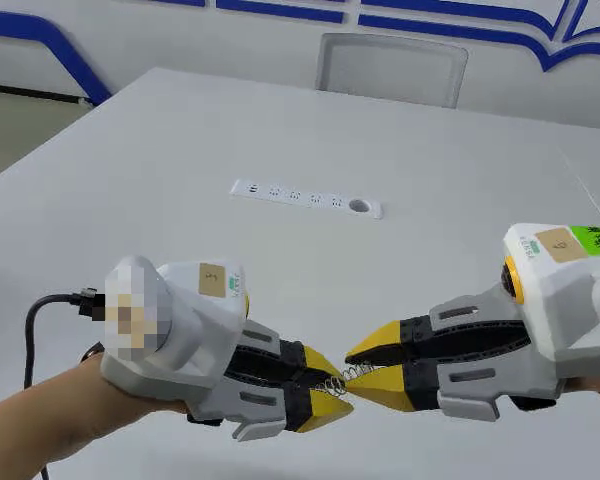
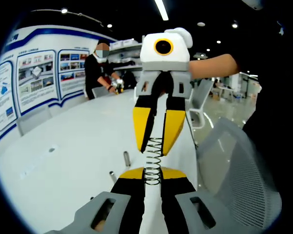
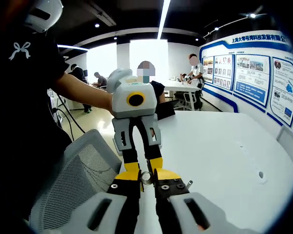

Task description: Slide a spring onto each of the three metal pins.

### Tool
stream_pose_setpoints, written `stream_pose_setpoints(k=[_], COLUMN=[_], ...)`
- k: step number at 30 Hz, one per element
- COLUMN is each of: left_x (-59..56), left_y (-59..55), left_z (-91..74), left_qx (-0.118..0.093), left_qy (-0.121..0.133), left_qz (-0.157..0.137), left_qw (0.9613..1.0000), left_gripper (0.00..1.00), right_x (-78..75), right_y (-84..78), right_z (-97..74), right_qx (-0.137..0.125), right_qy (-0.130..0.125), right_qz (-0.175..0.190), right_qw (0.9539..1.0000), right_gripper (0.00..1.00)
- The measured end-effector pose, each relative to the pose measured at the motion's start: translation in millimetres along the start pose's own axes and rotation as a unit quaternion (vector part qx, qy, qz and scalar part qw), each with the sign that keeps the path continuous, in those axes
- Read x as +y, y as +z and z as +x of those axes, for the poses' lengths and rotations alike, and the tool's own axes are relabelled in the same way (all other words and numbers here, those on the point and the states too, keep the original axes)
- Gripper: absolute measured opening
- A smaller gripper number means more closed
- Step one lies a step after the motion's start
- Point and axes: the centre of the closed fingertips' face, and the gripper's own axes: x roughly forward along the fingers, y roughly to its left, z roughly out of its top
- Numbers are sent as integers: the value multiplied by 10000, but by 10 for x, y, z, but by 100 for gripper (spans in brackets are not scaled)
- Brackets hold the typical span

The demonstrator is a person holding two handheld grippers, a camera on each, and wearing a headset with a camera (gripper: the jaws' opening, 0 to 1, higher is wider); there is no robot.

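White shells, black jaws and yellow tips mark both my left gripper [image 1: 344, 391] and right gripper [image 1: 350, 369]; the right one carries a green label [image 1: 596, 238]. The spring [image 1: 361, 373] reads silver to me. The table [image 1: 280, 120] is pale grey, the power strip [image 1: 305, 197] white, the wall stripes [image 1: 55, 45] blue.

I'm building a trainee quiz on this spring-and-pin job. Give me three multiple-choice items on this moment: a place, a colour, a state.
1. Where is the spring? A in a drawer; B between the tips of the left tool and the right tool; C on the floor.
2. The tools' tips are: A red; B yellow; C blue.
3. The left tool is: A wide open; B set down; C shut on the spring.
Key: B, the head view shows it bridging both tips; B, both tip pairs are yellow; C, the left gripper view shows the jaws pinching the spring's end.
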Motion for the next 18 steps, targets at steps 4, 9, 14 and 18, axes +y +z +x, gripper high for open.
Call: stream_pose_setpoints(k=[4, 9, 14, 18], left_x=[-8, -5, 25, 51], left_y=[31, 69, 69, 79], left_z=[44, 75, 66, 56], left_qx=[-41, -115, -148, -182], left_qy=[-22, -27, 10, 39], left_qz=[4, -2, -45, -107], left_qw=[10000, 9999, 9999, 9998], left_gripper=[10, 10, 10, 10], right_x=[19, 9, -26, -46], right_y=[73, 111, 92, 59], right_z=[48, 97, 84, 55], right_qx=[-97, -158, -84, -37], right_qy=[27, -17, -148, -233], right_qz=[-15, 11, 7, 51], right_qw=[9999, 9999, 9999, 9997], right_gripper=[11, 12, 12, 13])
